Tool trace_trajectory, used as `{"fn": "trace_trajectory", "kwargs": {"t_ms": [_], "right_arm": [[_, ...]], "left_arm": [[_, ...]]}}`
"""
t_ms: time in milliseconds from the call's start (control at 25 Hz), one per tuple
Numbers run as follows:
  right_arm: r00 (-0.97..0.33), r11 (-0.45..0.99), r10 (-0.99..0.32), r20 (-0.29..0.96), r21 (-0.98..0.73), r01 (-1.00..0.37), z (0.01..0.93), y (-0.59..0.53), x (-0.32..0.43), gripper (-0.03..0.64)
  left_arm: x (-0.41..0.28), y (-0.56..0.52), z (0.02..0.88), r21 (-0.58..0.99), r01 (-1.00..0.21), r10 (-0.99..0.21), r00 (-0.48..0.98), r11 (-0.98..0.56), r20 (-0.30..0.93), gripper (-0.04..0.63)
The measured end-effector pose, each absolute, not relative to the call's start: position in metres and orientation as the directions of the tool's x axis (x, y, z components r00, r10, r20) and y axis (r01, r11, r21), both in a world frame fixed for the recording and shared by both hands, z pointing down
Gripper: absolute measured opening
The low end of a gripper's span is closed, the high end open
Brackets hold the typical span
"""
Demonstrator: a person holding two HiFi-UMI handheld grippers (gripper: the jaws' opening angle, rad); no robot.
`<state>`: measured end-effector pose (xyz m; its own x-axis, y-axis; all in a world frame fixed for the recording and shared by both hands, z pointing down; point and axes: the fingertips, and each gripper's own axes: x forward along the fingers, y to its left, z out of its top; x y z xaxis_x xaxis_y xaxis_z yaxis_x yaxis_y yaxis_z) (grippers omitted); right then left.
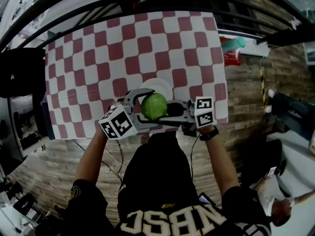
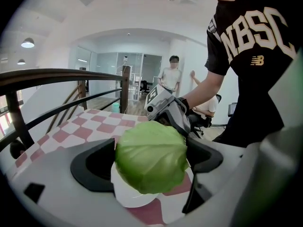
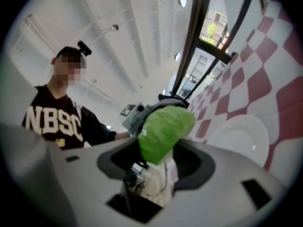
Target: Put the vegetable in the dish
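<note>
Fingers (image 2: 94, 167) of the left gripper (image 2: 151, 167) clamp the cabbage (image 1: 154, 106); those of the right gripper (image 3: 160, 151) stand apart.

Seemingly an open office or lab hall: glass-walled rooms (image 2: 106, 65) at the back, round ceiling lamps (image 2: 27, 43), wood-plank floor (image 1: 59, 166), dark railing (image 2: 61, 74) beside a desk (image 1: 98, 58) under checked cloth.

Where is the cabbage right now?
In the head view the cabbage is at centre, near the table's front edge, held in the left tongs over the white dish, with the right tongs open around it.
</note>
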<state>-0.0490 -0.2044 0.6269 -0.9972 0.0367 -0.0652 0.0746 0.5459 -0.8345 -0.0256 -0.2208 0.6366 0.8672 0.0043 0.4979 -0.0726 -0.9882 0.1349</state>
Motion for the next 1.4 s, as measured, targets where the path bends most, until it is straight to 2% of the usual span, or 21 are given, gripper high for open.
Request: {"fn": "trace_trajectory", "kwargs": {"t_ms": [240, 600, 920, 1200, 1400], "right_arm": [[-0.997, 0.582, -0.003, 0.083, -0.811, -0.069, 0.647, -0.208, -0.032, 0.235], [-0.978, 0.608, -0.09, 0.189, -0.767, -0.204, 0.665, -0.212, -0.006, 0.235], [-0.944, 0.579, -0.227, 0.239, -0.746, -0.328, 0.673, -0.227, 0.014, 0.235], [-0.898, 0.559, -0.403, 0.18, -0.728, -0.397, 0.649, -0.253, 0.026, 0.235], [-0.896, 0.583, -0.406, 0.178, -0.705, -0.404, 0.638, -0.256, 0.022, 0.235]], "left_arm": [[-0.017, -0.226, 0.651, 0.072, -0.111, -0.056, 0.846, -0.991, 0.531, 0.486], [-0.008, -0.231, 0.662, 0.03, -0.144, -0.105, 0.832, -0.989, 0.545, 0.48], [-0.013, -0.252, 0.694, -0.035, -0.294, -0.254, 0.755, -0.955, 0.604, 0.479], [-0.019, -0.265, 0.733, -0.058, -0.438, -0.354, 0.633, -0.897, 0.689, 0.477], [-0.02, -0.265, 0.746, -0.021, -0.5, -0.367, 0.605, -0.866, 0.707, 0.475]]}}
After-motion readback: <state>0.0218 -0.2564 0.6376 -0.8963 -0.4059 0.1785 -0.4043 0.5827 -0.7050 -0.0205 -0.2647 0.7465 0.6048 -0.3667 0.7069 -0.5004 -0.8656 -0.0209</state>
